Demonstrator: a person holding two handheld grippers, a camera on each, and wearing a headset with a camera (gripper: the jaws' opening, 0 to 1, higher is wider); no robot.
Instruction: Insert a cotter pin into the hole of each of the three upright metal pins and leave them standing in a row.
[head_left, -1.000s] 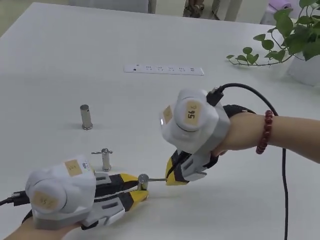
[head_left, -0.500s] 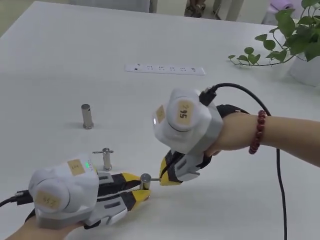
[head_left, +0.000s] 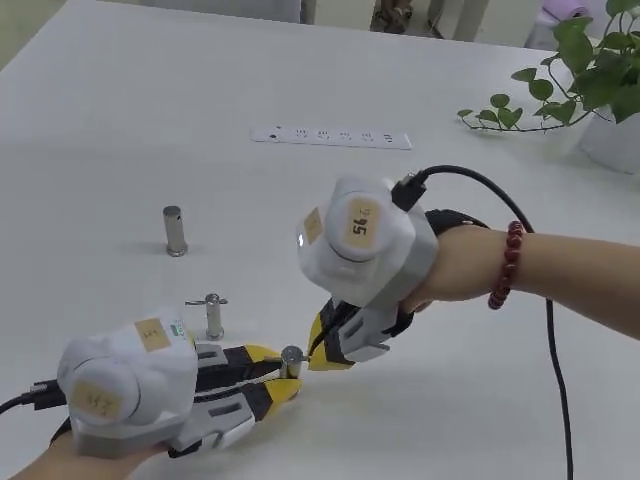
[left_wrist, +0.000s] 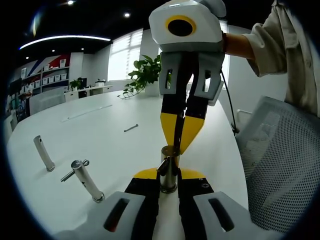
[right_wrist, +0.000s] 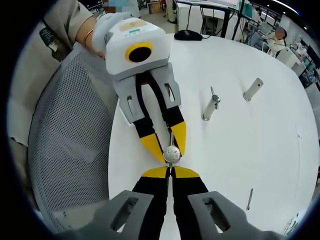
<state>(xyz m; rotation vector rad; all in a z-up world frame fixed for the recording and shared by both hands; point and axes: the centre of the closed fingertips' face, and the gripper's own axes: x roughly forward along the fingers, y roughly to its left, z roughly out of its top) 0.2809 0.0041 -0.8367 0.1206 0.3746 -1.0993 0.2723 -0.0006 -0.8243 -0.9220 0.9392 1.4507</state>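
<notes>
Three metal pins are standing in a loose row on the white table (head_left: 120, 120), and the risk is sitting with the near pin (head_left: 291, 358), which the left gripper (head_left: 283, 373) is pinching around its shaft between its yellow tips. The right gripper (head_left: 322, 352) is pressing its jaws together on the cotter pin (right_wrist: 171, 138) and feeding it sideways through the hole just under the head. In the right gripper view the wire's tip is poking out on the far side. If the push is running off the hole's axis, the thin wire is likely going to bend or jam, and a sideways shove could be twisting the near pin in the left jaws or tipping it off its base. Letting go with the left before the wire is seated could be toppling it, perhaps toward the middle pin (head_left: 213, 316), which is already wearing its fitted cotter pin (head_left: 200, 302). The far pin (head_left: 175, 231) is waiting bare, and a spare cotter pin (left_wrist: 131, 128) is lying well apart on the table. The right jaws are hiding the wire's looped end, so its depth is hard to judge, and in the head view the left gripper is covering the near pin's base.
</notes>
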